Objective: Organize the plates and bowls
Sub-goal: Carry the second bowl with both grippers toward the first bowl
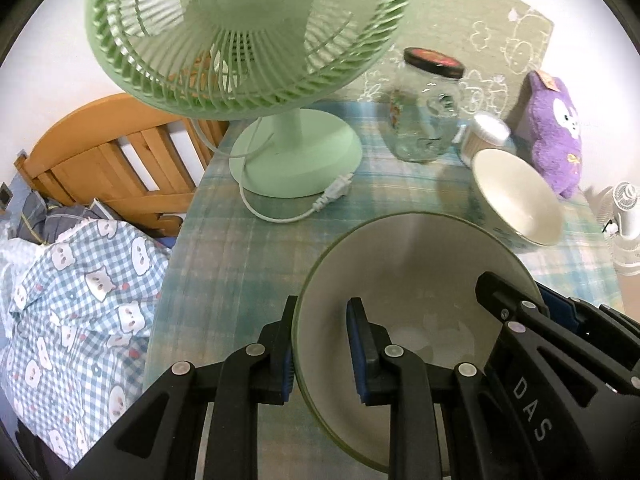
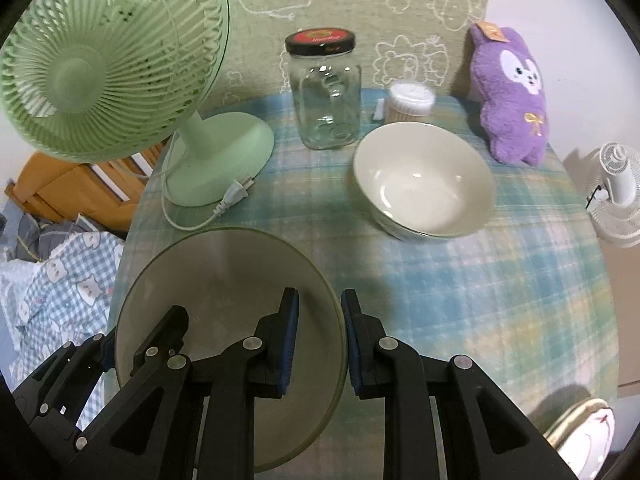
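Plate (image 1: 416, 320) rim between parted fingers of left gripper (image 1: 322, 350) and right gripper (image 2: 320, 344), 2 unclenched.

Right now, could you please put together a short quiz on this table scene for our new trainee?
1. True or false: the white bowl sits inside the glass plate.
2. Which gripper straddles the plate's right edge? A) left gripper B) right gripper
3. Fill in: the lid is ____ the glass jar.

Key:
1. False. The bowl stands apart from the plate, on the checked tablecloth.
2. B. One of its fingers is over the plate and one is outside the edge; the left gripper straddles the left edge.
3. On.
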A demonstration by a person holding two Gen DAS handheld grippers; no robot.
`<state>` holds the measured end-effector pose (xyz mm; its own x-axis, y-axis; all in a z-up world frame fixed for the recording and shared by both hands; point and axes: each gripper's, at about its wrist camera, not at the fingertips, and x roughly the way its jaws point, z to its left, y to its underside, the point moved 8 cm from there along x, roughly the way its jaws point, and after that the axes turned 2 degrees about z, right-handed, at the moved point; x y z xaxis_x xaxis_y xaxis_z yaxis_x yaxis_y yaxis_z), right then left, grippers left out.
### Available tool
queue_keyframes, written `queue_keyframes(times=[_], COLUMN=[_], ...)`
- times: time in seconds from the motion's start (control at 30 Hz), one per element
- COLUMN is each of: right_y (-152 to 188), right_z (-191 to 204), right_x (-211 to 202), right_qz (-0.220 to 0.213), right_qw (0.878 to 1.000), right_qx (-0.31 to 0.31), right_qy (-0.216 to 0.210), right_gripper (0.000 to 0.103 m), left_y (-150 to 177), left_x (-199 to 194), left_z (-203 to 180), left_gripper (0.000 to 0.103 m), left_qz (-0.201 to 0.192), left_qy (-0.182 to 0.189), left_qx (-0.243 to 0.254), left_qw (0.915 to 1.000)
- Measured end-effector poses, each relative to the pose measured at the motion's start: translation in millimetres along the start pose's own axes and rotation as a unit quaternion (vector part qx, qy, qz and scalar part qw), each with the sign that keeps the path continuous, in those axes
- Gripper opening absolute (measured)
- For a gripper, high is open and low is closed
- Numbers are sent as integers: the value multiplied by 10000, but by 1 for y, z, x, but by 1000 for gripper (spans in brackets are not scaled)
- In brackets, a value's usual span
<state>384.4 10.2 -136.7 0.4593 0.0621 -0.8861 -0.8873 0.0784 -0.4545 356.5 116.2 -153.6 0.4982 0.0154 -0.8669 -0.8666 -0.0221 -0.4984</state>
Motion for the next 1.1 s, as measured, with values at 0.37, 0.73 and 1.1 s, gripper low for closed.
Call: queue_keyframes(times=[0.37, 0.73, 1.1], right_y=[30, 61, 107], right_z=[-30, -53, -81], right_x=[-71, -123, -144], right_qz=[-179, -310, -233], right_qw=[9998, 9991, 9992], right_qx=[-88, -238, -248], right_qy=[-38, -146, -205], right_gripper=[25, 25, 25], left_y=[26, 58, 100], left_x=[-62, -112, -133], left_z=[-31, -51, -75], left_gripper=[21, 21, 21], left_qz=[-164, -264, -239], left_qy=[-16, -96, -86], left_qx=[-77, -271, -269], left_qw=[9998, 9992, 9993])
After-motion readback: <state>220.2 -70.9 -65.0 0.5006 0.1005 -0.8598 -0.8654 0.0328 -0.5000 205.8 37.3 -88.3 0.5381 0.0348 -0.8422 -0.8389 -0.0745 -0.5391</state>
